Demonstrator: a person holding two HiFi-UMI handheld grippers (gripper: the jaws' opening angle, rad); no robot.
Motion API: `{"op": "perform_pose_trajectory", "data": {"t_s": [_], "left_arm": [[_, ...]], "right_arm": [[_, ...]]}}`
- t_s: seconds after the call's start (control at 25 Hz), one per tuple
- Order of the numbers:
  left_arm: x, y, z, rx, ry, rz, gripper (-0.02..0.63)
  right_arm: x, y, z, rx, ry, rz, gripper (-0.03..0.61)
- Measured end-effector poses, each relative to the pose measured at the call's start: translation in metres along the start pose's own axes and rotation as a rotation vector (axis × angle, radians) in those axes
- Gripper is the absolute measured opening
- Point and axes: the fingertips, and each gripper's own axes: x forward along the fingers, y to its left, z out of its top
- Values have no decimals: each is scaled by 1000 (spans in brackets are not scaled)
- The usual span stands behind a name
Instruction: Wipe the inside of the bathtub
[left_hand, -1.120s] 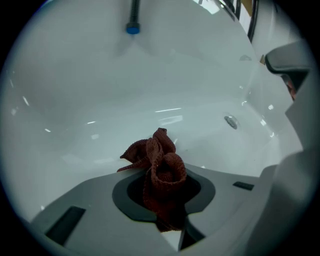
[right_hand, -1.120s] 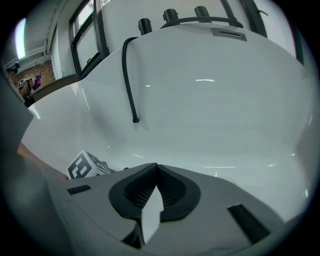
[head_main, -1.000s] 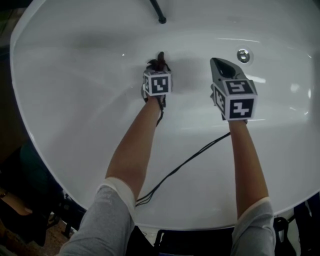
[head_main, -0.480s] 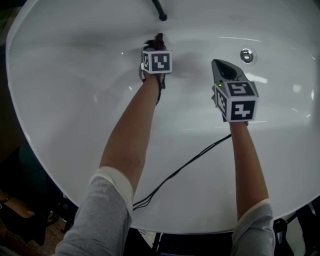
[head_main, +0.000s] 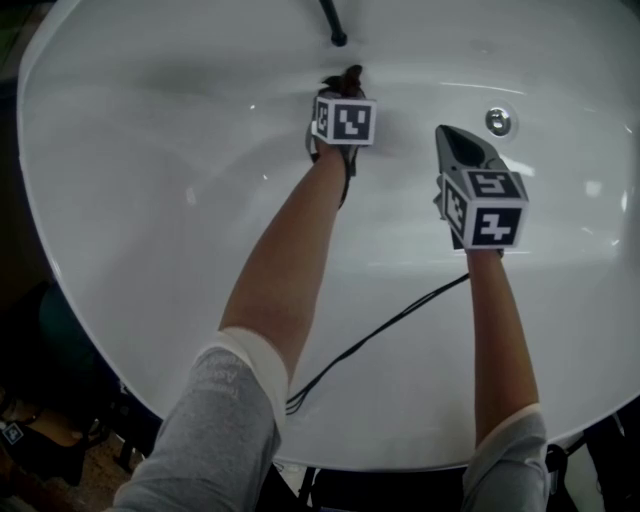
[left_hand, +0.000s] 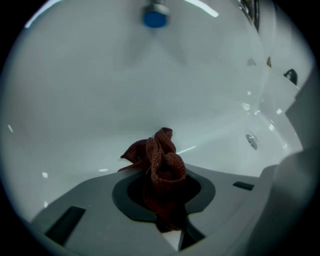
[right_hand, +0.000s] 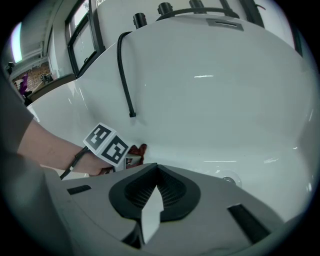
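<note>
**Bathtub, white, with dark red cloth: state of contents**

Item 1. Bathtub (head_main: 150, 200): oval, glossy white inside. All places below are given from its drain (head_main: 498, 121).

Item 2. Cloth (head_main: 345, 78): dark red, bunched, against the tub wall left of the drain and a little farther from the person. The head view shows only a tuft past the marker cube (head_main: 345, 121). The left gripper view shows the whole wad (left_hand: 160, 165).

Item 3. Left tongs (head_main: 344, 92): clamped on the cloth, seen plainly in their own view (left_hand: 165, 200), where the drain (left_hand: 251, 140) lies to the right.

Item 4. Right tongs (head_main: 452, 135): just left of the drain, on the person's side of it. Own view (right_hand: 155, 192): tips together, nothing held, drain (right_hand: 229, 179) just beyond.

Item 5. Hose (head_main: 332, 22): black, hanging down the wall beyond the cloth. Only the right gripper view shows its full run (right_hand: 125, 75), up to black fittings (right_hand: 165, 8) on the rim.

Item 6. Cable (head_main: 380, 330): black, head view only, running from the right tongs over the near rim.
</note>
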Motion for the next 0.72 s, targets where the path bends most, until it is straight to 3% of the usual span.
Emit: {"op": "perform_pose_trajectory", "data": {"t_s": [0.24, 0.36, 0.44, 0.56, 0.72], "left_arm": [[-34, 143, -9, -97, -27, 290, 87], [-30, 148, -18, -131, 37, 276, 87], [-22, 125, -12, -107, 53, 198, 87], [-15, 87, 23, -68, 27, 116, 87], [-27, 76, 51, -39, -36, 126, 87]], "right_arm": [[-5, 1, -1, 2, -22, 3, 6], [0, 1, 3, 5, -13, 2, 6], [0, 2, 7, 10, -7, 0, 6], [-2, 4, 15, 3, -10, -3, 6], [-5, 10, 29, -12, -24, -3, 6]]}}
